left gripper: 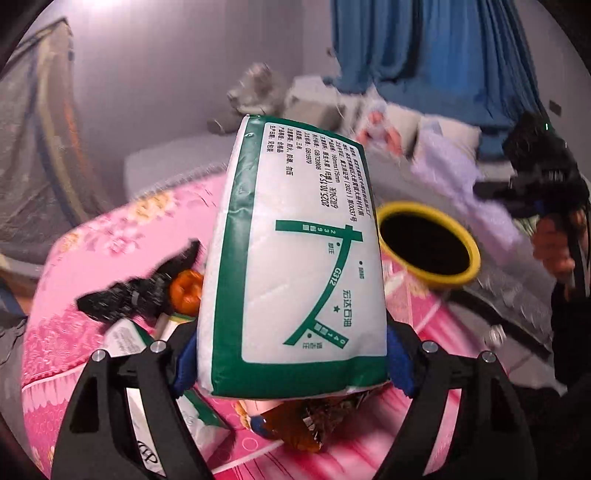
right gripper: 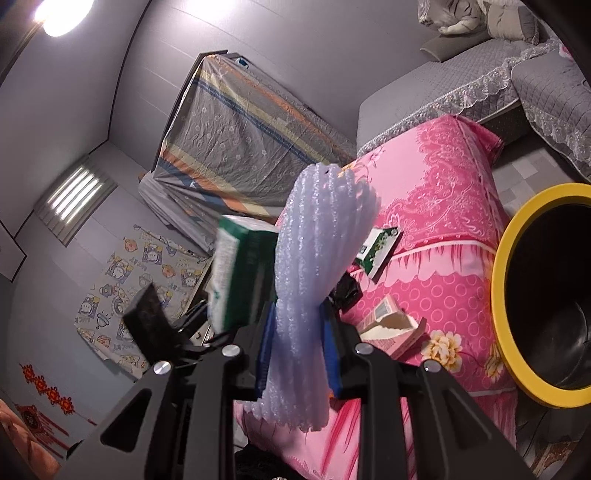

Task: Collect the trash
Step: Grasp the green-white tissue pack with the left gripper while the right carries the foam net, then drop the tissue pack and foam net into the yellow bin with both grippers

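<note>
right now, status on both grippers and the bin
Left gripper shut on tissue pack. Right gripper shut on foam wrap. Yellow-rimmed bin open, nothing blocking it.

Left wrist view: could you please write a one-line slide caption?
Left gripper holds a green-and-white tissue pack above the pink-covered table, yellow-rimmed bin beyond.

Grey sofa [right gripper: 436, 92] beyond the far edge of the pink cloth [right gripper: 443, 192]. Blue curtain [left gripper: 436, 55] behind. Striped sheet [right gripper: 236, 140] draped against the wall. Lit lamp [right gripper: 61, 13] overhead.
</note>
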`<state>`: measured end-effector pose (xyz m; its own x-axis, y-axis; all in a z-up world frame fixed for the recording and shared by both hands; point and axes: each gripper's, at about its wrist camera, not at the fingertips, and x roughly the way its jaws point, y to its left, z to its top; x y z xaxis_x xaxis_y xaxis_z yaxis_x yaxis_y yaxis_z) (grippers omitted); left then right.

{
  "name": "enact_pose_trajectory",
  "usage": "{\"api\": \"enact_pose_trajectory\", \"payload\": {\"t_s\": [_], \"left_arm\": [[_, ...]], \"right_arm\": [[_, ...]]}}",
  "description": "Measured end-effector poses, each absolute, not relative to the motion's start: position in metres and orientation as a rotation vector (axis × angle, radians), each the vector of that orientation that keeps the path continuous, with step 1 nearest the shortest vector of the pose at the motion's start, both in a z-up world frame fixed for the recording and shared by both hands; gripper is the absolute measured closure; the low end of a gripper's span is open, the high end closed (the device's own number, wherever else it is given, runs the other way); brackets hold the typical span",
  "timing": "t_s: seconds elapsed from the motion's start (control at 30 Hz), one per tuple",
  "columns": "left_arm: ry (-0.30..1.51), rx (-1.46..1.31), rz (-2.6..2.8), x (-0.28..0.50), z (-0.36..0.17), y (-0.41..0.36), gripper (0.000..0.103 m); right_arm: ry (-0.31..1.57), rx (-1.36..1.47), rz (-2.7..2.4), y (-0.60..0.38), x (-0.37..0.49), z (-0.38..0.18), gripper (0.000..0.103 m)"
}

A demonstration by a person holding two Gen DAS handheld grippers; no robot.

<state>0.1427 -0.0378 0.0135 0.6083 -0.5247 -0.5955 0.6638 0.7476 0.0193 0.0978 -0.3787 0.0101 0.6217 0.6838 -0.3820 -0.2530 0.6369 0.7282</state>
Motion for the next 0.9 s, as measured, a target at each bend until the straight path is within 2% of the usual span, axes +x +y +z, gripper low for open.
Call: {"api": "enact_pose_trajectory", "payload": {"t_s": [0.3,0.9], "left_arm": [[0.415,0.166,-0.588,0.128,0.049,-0.071,0.027],[0.389,0.187,-0.743,0.128,0.051,-0.192,0.026]], "right_arm": [[0.616,0.682,0.441,-0.410,0.088,0.018,0.080],[0.455,0.654,0.132,-0.501,0.049,0.000,0.080]]}}
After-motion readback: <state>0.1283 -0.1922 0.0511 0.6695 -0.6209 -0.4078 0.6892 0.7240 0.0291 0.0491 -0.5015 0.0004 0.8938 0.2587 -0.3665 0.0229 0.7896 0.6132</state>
